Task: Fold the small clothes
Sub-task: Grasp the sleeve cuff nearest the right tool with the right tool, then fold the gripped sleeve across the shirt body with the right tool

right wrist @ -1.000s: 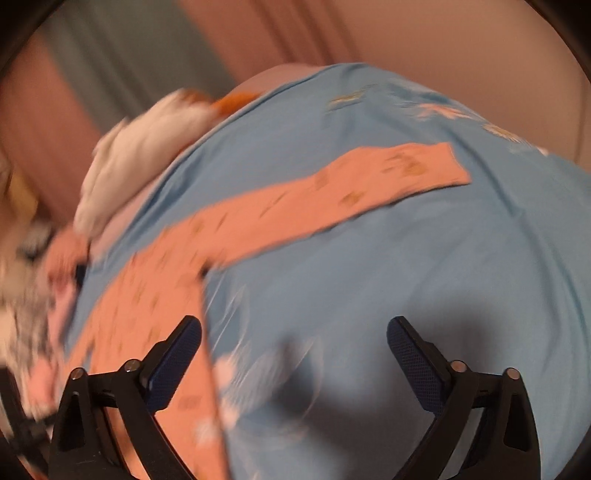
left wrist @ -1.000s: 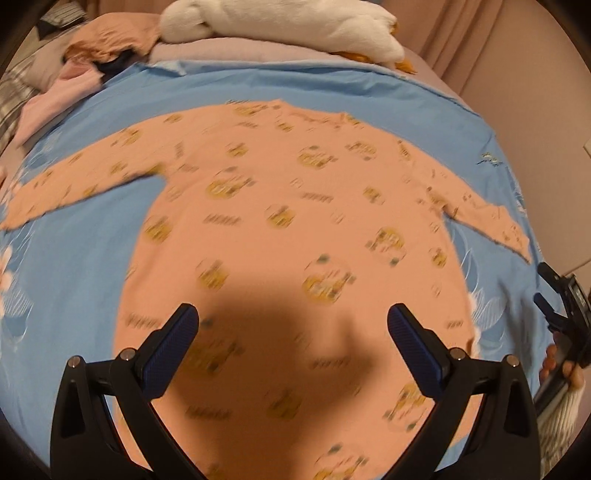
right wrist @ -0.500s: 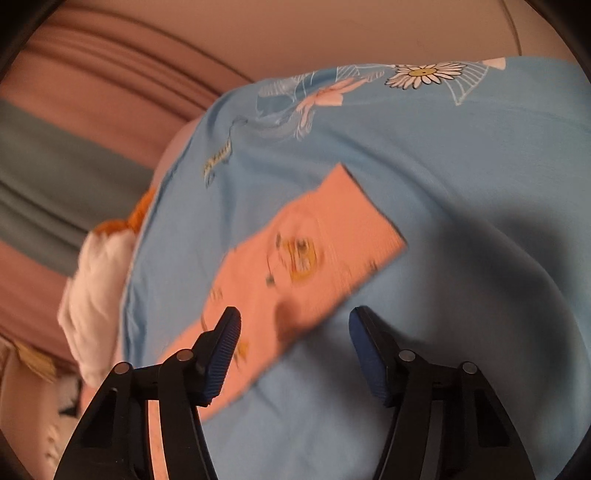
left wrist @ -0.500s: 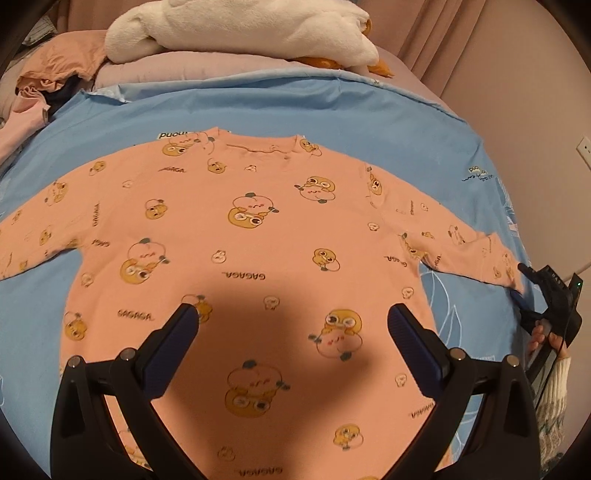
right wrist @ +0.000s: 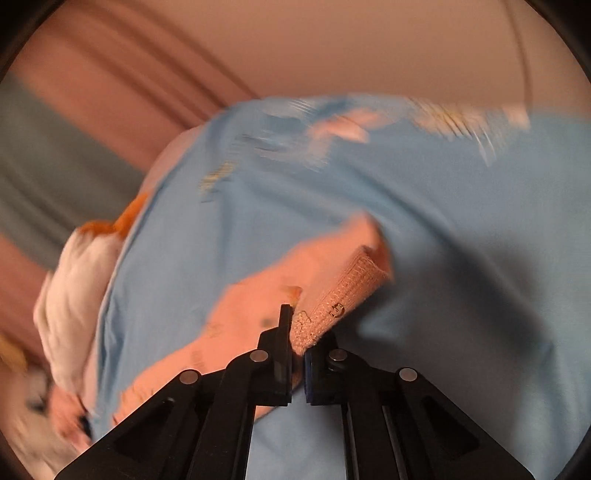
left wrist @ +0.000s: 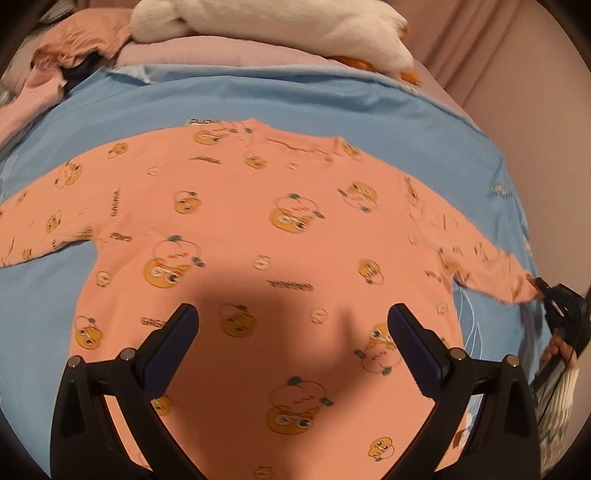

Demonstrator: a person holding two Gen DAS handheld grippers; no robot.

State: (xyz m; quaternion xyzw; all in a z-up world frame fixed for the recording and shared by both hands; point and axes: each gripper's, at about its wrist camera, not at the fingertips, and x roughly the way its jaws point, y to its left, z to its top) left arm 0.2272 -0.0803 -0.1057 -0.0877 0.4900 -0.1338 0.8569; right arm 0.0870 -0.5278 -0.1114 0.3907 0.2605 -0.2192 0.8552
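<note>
An orange long-sleeved child's shirt (left wrist: 280,229) with duck prints lies flat, front up, on the blue bedsheet (left wrist: 332,99). My left gripper (left wrist: 291,317) hovers open over the shirt's lower body, with nothing between its fingers. At the right edge of the left wrist view, my right gripper (left wrist: 554,299) meets the end of the shirt's right sleeve. In the right wrist view, that gripper (right wrist: 297,332) is shut on the sleeve cuff (right wrist: 343,280), which is lifted and folded over, showing its ribbed inner side.
A white plush toy (left wrist: 277,18) with orange feet lies on a pillow at the head of the bed. A pile of pink and orange clothes (left wrist: 66,44) sits at the far left. A person's hand (left wrist: 557,349) with a knit cuff holds the right gripper. Curtains and a wall stand behind.
My right gripper swung to the end of the sleeve, closed from wide open and pinched the cuff, which now lifts off the sheet. The left gripper drifted across the shirt, still open.
</note>
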